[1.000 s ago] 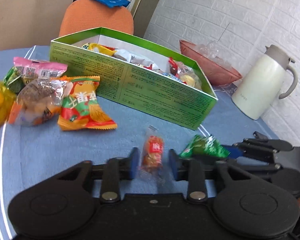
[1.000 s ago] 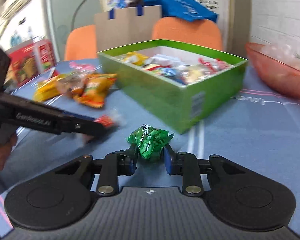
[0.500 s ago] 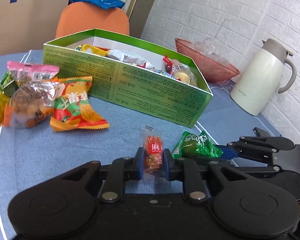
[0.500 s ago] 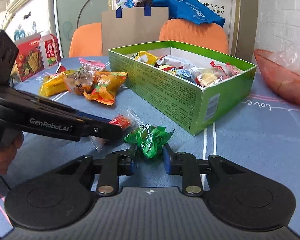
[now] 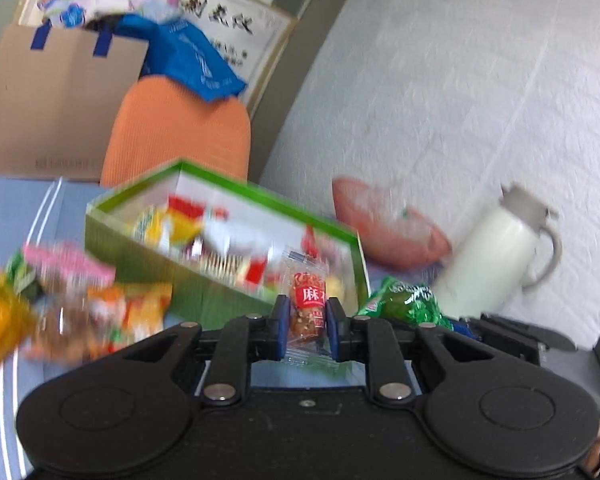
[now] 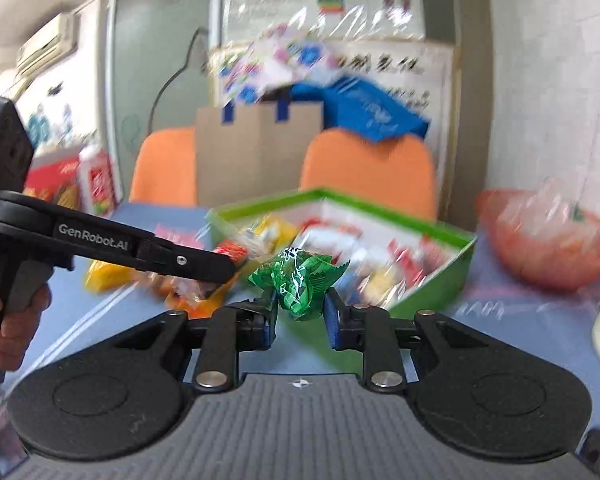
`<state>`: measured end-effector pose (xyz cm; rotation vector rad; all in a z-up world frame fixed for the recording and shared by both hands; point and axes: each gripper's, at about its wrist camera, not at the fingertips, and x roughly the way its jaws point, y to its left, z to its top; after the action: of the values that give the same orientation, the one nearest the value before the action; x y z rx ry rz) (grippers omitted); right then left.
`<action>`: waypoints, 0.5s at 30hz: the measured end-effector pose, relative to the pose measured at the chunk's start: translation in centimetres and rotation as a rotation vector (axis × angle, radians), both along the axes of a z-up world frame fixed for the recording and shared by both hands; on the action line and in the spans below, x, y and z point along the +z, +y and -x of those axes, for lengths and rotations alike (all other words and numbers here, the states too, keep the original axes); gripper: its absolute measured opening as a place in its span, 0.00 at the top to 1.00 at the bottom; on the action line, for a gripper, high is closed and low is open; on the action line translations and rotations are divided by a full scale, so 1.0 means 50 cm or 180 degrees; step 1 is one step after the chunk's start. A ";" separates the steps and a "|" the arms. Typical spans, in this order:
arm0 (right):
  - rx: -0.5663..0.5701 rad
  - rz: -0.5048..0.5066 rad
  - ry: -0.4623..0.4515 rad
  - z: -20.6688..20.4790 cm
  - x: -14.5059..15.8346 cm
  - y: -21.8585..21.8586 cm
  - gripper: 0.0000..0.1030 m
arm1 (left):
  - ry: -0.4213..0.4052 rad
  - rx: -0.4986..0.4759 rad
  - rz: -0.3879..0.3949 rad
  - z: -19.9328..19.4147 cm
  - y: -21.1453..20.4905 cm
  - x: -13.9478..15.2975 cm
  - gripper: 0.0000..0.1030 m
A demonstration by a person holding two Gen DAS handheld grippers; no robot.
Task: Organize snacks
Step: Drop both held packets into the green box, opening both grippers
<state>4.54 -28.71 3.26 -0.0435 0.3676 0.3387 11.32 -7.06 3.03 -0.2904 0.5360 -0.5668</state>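
My left gripper [image 5: 307, 322] is shut on a small red snack packet [image 5: 309, 307] and holds it in the air in front of the green box [image 5: 204, 292]. My right gripper [image 6: 300, 318] is shut on a green-wrapped candy [image 6: 298, 282], also lifted, just before the green box [image 6: 432, 288]. The box holds several wrapped snacks. The green candy also shows in the left wrist view [image 5: 404, 304], right of the red packet. The left gripper's finger [image 6: 188, 260] reaches in from the left in the right wrist view.
Several loose snack bags [image 5: 72, 300] lie on the blue tablecloth left of the box. A red bowl [image 5: 384, 226] and a white thermos [image 5: 496, 256] stand to the right. Orange chairs [image 6: 368, 168] and a cardboard bag [image 6: 260, 152] stand behind the table.
Both grippers have lifted off the table with their snacks and moved toward the green box. The views are blurred by the motion.
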 end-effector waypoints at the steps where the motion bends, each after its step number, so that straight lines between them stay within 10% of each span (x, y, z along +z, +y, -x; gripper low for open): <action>1: -0.0040 -0.0012 -0.0049 -0.011 0.007 -0.002 0.58 | -0.0007 0.0029 0.0038 -0.013 -0.003 0.008 0.19; 11: -0.0343 -0.0015 -0.0176 -0.137 -0.018 0.009 0.56 | -0.0099 0.0300 -0.0121 -0.131 -0.049 0.003 0.17; 12: -0.0343 0.0025 -0.0186 -0.142 -0.028 0.014 0.54 | -0.0061 0.0311 -0.0154 -0.138 -0.051 -0.006 0.05; 15: -0.0365 0.0326 0.0069 -0.165 -0.063 0.030 0.10 | 0.0000 0.0414 -0.0207 -0.131 -0.041 -0.029 0.00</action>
<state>12.82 -27.20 0.10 -0.1186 0.4068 0.2069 17.86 -9.09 1.56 -0.2616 0.5305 -0.4226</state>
